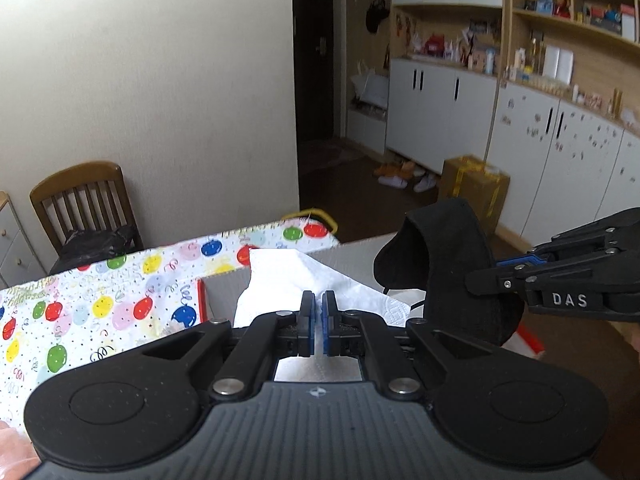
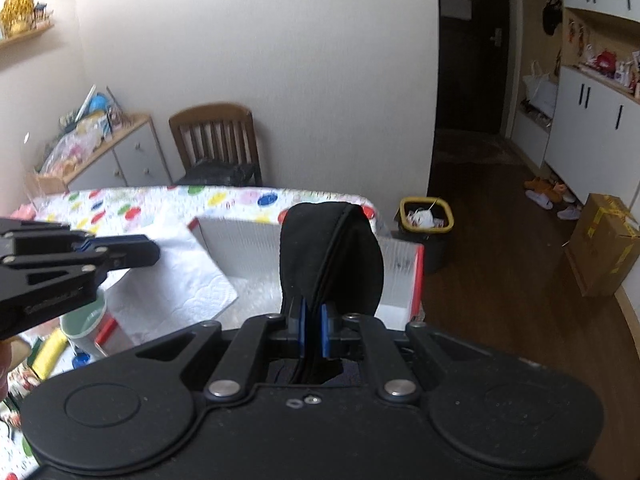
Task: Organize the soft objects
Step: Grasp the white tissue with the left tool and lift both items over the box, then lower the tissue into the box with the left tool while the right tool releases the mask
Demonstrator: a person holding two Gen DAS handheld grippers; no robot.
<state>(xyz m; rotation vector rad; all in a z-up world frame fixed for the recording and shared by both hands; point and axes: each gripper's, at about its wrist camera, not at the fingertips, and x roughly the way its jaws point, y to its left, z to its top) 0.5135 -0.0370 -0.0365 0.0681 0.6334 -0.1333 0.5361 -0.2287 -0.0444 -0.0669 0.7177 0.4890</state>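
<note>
A white paper towel [image 1: 280,276] hangs pinched between the blue pads of the left gripper [image 1: 319,312], its jaws closed tight on one edge while the rest of the sheet fans out ahead, over the near wall of a white box with red trim [image 2: 400,272]. In the right wrist view the same sheet spreads across the box's left corner, below the left gripper's black fingers [image 2: 132,252].

A black fabric mask [image 2: 332,256] stands up from the right gripper [image 2: 313,332], whose jaws are clamped on its lower edge — the cloth bulges above the pads, a seam running down its middle, and it sits in the air over the open box. From the left wrist view the mask [image 1: 444,256] hangs just right of the paper towel, with the right gripper's fingers [image 1: 504,280] reaching in from the right side.

The box rests on a table covered with a balloon-print cloth [image 1: 100,300]. Beyond the table stands a wooden chair [image 2: 216,144] with something dark on its seat, against a plain wall. On the floor past the box sits a yellow-rimmed bin [image 2: 426,220], and farther right a cardboard carton [image 2: 604,244] near white cabinets [image 1: 436,116].
</note>
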